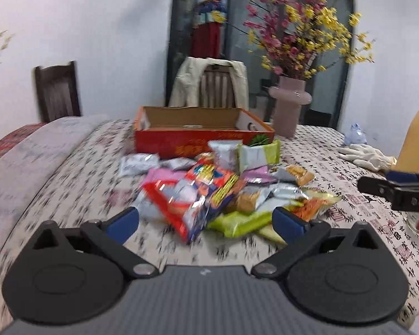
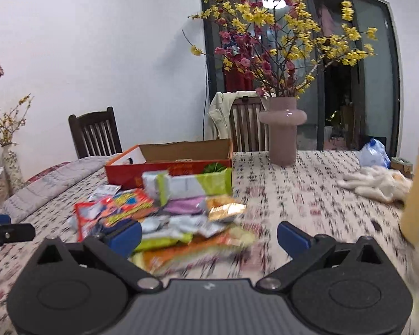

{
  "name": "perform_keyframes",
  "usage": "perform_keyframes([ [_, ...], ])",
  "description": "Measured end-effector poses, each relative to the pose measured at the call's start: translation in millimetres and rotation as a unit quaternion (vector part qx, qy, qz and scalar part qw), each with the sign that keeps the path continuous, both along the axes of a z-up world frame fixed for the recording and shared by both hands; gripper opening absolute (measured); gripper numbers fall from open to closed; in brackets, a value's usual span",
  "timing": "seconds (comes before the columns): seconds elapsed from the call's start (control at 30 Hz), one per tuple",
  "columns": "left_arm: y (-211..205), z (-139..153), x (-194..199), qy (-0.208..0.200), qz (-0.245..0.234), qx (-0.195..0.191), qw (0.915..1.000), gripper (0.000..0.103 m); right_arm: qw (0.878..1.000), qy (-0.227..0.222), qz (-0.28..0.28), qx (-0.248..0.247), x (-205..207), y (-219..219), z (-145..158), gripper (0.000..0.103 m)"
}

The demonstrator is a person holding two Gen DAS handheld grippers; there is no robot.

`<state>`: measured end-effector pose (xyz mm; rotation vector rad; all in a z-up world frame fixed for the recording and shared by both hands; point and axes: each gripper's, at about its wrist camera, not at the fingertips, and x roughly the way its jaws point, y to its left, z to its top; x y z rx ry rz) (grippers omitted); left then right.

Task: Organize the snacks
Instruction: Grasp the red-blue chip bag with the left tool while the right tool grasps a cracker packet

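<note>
1. The red cardboard box (image 1: 198, 136) sits open on the patterned tablecloth (image 1: 69, 167); what it holds cannot be seen past its front wall.
2. A heap of snack packets (image 1: 223, 187) lies just in front of the box, with the rearmost silver-and-green packet (image 1: 258, 153) touching the box's front wall.
3. A red-and-blue snack bag (image 1: 192, 195) lies on the near side of the heap, farther from the box than the green packet.
4. The left gripper (image 1: 206, 222) hovers in front of the heap, on the side away from the box; its blue-padded fingers (image 1: 124, 223) are spread wide and grip nothing.
5. The right gripper (image 2: 209, 236) also hangs on the near side of the heap from the box, over the heap's right edge; its fingers (image 2: 292, 240) are spread wide and empty.
6. A pink vase (image 1: 289, 106) of yellow and pink blossoms stands just right of the box.
7. White gloves (image 1: 367, 155) lie well to the right of the box, beyond the vase.
8. A chair draped with a pale jacket (image 1: 209, 82) stands behind the box.
</note>
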<state>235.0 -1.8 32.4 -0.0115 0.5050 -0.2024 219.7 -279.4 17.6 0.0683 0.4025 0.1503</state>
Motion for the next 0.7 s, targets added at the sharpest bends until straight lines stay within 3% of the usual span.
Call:
perform_keyframes([
  [0.17,-7.4,-0.1,66.7,0.029,-0.032,0.026,0.9987,0.103,0.999,0.017,0.024,-0.036,64.4,-7.1,5.7,0.098],
  [0.33,-11.6,-18.6,113.9,0.064,-0.087,0.038,0.9935,0.103,0.997,0.048,0.047,-0.048,127.2,-11.0,-2.4,0.093],
  [0.47,-15.4,-39.8,141.9,0.093,-0.114,0.06,0.9873,0.103,0.994,0.07,0.063,-0.053,160.3,-7.8,-20.3,0.091],
  [0.63,-22.6,-58.2,171.1,0.131,-0.121,0.085,0.9803,0.102,0.991,0.1,0.077,-0.052,185.3,-5.1,-44.1,0.08],
  [0.7,-21.3,-59.5,177.8,0.133,-0.116,0.083,0.9808,0.095,0.99,0.106,0.081,-0.045,194.3,-6.6,-49.3,0.074],
])
